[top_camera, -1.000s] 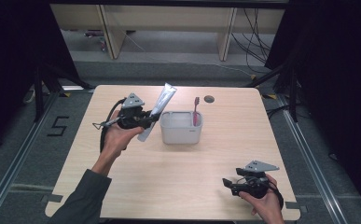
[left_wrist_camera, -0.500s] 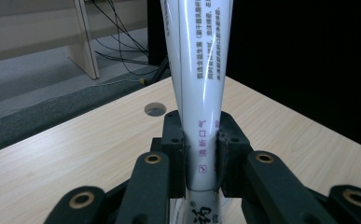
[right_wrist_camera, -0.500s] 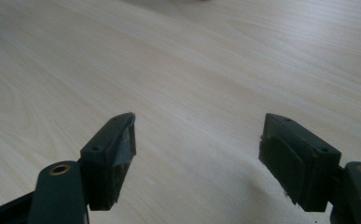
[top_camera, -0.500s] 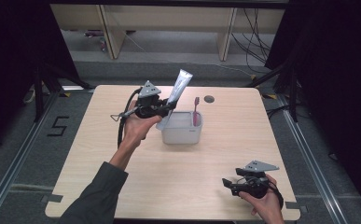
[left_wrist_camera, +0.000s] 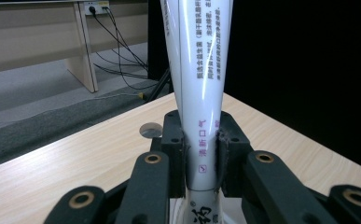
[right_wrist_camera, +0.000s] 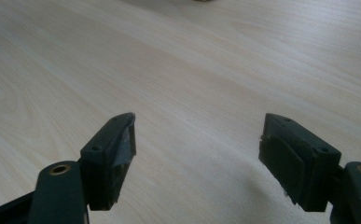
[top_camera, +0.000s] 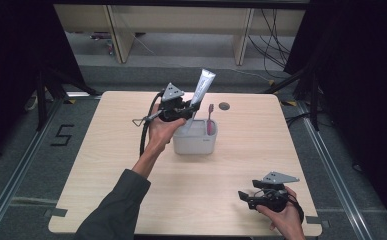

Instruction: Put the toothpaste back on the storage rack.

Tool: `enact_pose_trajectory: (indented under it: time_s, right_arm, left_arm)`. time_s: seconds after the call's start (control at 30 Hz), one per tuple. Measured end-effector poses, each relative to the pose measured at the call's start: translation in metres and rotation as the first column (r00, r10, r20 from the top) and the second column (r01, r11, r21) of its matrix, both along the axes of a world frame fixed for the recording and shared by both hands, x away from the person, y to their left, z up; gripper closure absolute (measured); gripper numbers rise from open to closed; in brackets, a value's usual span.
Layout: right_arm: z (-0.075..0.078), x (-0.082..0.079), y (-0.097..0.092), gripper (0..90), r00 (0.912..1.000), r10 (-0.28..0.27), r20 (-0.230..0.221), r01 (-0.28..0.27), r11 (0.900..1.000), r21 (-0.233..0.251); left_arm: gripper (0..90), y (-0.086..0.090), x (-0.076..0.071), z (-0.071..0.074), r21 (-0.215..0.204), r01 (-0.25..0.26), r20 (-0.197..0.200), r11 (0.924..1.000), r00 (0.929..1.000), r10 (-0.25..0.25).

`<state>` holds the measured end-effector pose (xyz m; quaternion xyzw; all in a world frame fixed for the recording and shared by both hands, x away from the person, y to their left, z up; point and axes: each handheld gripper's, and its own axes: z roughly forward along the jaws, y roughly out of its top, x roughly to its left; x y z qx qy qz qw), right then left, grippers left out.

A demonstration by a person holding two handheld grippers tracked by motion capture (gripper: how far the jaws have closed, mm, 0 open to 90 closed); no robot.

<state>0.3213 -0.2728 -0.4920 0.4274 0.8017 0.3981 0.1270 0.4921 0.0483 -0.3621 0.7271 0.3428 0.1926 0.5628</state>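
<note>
My left gripper is shut on a white toothpaste tube, held tilted just above the left part of a grey rectangular holder in the middle of the table. In the left gripper view the tube stands between the two pads, which press on its sides. A pink toothbrush stands upright in the holder's right part. My right gripper rests low near the table's front right corner. Its jaws are open over bare wood in the right gripper view, with nothing between them.
A small round cable hole lies in the tabletop behind the holder. The light wooden table has floor rails on both sides. Shelving legs and loose cables stand beyond the far edge.
My left gripper has carried the tube to the right, from beside the holder's left side to above it, and the tube leans more upright. The right gripper has not moved.
</note>
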Motion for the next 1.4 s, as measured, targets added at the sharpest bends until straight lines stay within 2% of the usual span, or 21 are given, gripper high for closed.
enact_pose_trajectory:
  time_s: [0.23,0.37,0.43,0.5,0.6,0.63,0.73,0.87,0.9,1.23,1.37,1.4]
  right_arm:
    - [0.001,0.000,0.000,27.7,1.0000,0.006,0.002,-0.006,0.9998,-0.017]
    - [0.001,0.000,0.000,27.7,1.0000,0.009,0.004,-0.009,0.9998,-0.017]
    - [0.001,-0.002,0.003,27.7,0.9994,-0.004,-0.034,0.004,0.9999,0.013]
    - [0.001,-0.001,0.002,27.7,0.9999,0.003,-0.014,-0.003,1.0000,0.001]
    - [0.001,-0.001,0.002,27.7,0.9999,0.002,-0.015,-0.002,1.0000,0.002]
    - [0.001,-0.002,0.003,27.7,0.9994,0.001,-0.033,-0.001,0.9999,0.015]
    - [0.001,-0.002,0.003,27.7,0.9997,0.002,-0.025,-0.002,0.9999,0.011]
    - [0.001,-0.001,0.002,27.7,0.9999,0.008,-0.014,-0.008,1.0000,0.001]
    - [0.001,-0.001,0.001,27.7,0.9999,0.015,0.002,-0.015,0.9998,-0.015]
    - [0.000,-0.001,0.002,27.7,0.9998,0.021,-0.006,-0.021,0.9998,-0.008]
    - [0.000,0.000,0.002,27.8,0.9998,0.020,-0.006,-0.021,0.9997,-0.010]
    - [-0.001,-0.001,0.003,27.7,0.9997,0.017,-0.019,-0.017,0.9999,0.003]
  left_arm:
    - [76.0,-0.006,0.009,-0.012,0.016,-0.010,0.012,0.9998,0.9999,0.010]
    - [75.9,-0.006,0.012,-0.015,0.012,-0.015,0.011,0.9998,0.9998,0.015]
    - [75.9,-0.006,0.014,-0.017,0.007,-0.016,0.007,0.9998,0.9998,0.016]
    - [75.9,-0.008,0.016,-0.020,0.007,-0.019,0.008,0.9998,0.9998,0.019]
    - [76.0,-0.009,0.019,-0.023,0.006,-0.019,0.004,0.9998,0.9998,0.019]
    - [75.9,-0.010,0.020,-0.024,0.006,-0.020,0.005,0.9998,0.9998,0.020]
    - [75.9,-0.011,0.022,-0.028,0.005,-0.024,0.011,0.9997,0.9996,0.024]
    - [75.8,-0.014,0.022,-0.032,0.019,-0.021,0.017,0.9996,0.9996,0.021]
    - [75.8,-0.015,0.023,-0.033,0.017,-0.019,0.014,0.9997,0.9997,0.019]
    - [75.7,-0.013,0.020,-0.046,0.017,-0.032,0.003,0.9993,0.9995,0.032]
    - [75.5,-0.012,0.018,-0.051,0.035,-0.028,-0.003,0.9990,0.9996,0.028]
    - [75.5,-0.012,0.018,-0.052,0.039,-0.028,-0.003,0.9988,0.9996,0.028]
